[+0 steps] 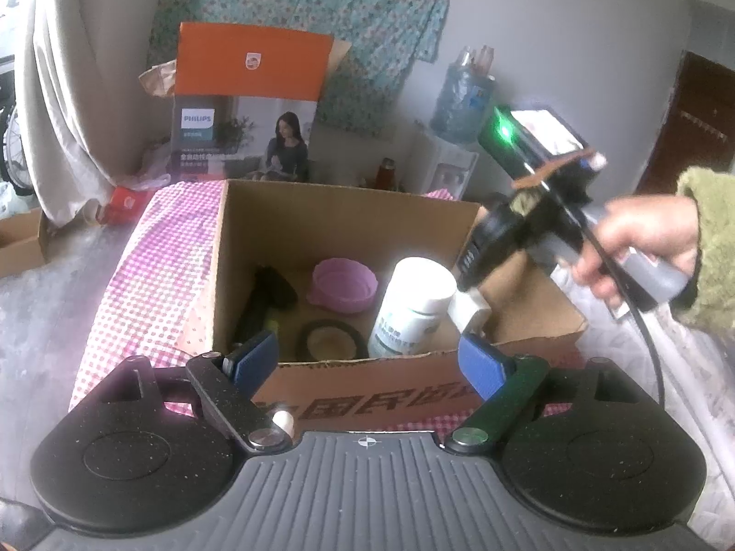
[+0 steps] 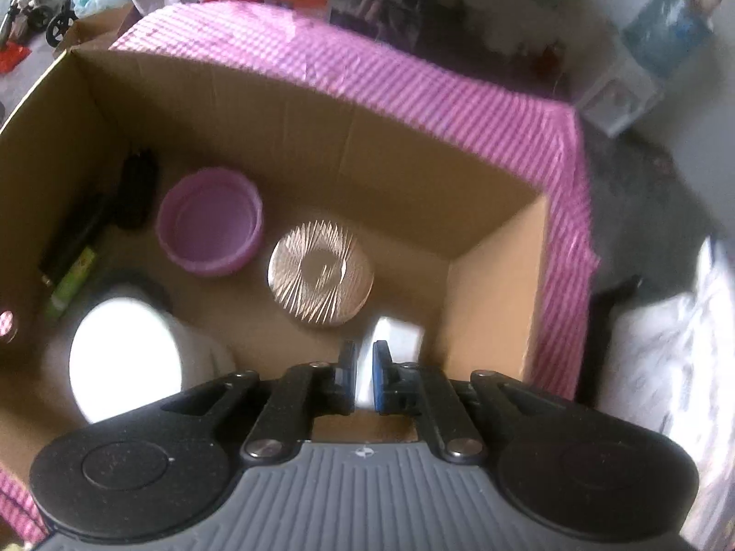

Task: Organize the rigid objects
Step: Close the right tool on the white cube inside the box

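An open cardboard box (image 1: 349, 202) (image 2: 367, 137) stands on a pink checked cloth (image 1: 151, 266) (image 2: 459, 92). Inside it are a pink bowl (image 1: 342, 284) (image 2: 209, 220), a white bottle (image 1: 413, 307) (image 2: 121, 353), a ribbed round disc (image 2: 320, 275), a black ring (image 1: 328, 340) and dark items (image 1: 271, 294) (image 2: 133, 188) along the left wall. My right gripper (image 2: 364, 358) (image 1: 468, 294) reaches down into the box's right corner, shut on a small white block (image 2: 397, 337) (image 1: 468, 312). My left gripper (image 1: 367, 356) hovers open at the box's near wall, holding nothing.
A person's hand (image 1: 643, 238) in a green sleeve holds the right gripper. Behind the table stand an orange and grey Philips carton (image 1: 248, 105) and a water dispenser (image 1: 459, 101). A small carton (image 1: 18, 238) sits on the floor at left. White bedding (image 2: 666, 358) lies at right.
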`<state>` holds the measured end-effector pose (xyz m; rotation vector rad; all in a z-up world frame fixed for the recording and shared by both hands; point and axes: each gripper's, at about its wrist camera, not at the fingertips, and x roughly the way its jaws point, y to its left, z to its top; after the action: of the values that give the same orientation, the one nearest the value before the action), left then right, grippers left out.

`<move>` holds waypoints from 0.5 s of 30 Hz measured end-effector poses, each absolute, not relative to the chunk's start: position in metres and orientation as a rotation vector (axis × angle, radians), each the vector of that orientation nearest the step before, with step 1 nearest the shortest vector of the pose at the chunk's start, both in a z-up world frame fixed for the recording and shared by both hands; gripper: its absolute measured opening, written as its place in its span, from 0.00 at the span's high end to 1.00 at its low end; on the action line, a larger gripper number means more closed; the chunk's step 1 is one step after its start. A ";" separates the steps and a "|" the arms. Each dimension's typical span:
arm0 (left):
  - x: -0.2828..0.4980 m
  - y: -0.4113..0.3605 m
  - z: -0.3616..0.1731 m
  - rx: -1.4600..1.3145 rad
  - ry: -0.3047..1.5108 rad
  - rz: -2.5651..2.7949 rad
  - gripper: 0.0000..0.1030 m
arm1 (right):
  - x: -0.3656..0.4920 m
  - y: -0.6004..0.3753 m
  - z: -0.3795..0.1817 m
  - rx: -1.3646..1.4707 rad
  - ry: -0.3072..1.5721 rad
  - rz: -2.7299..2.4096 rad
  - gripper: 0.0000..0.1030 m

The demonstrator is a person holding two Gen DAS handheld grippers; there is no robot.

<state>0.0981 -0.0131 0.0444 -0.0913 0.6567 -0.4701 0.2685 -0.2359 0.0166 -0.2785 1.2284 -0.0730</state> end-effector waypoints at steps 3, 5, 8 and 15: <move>0.097 -0.014 0.044 -0.087 0.659 -0.469 0.16 | 0.281 -0.235 0.014 -0.347 1.201 -0.066 0.89; 0.098 -0.014 0.043 -0.083 0.664 -0.465 0.16 | 0.289 -0.234 0.006 -0.374 1.222 -0.040 0.87; 0.098 -0.011 0.042 -0.084 0.666 -0.458 0.16 | 0.292 -0.227 0.003 -0.478 1.192 -0.003 0.86; 0.097 -0.011 0.043 -0.093 0.663 -0.453 0.16 | 0.291 -0.236 -0.001 -0.440 1.280 0.024 0.77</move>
<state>0.0969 -0.0107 0.0432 -0.0932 0.6629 -0.4528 0.2910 -0.2364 -0.0013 -0.4403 1.2804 0.0244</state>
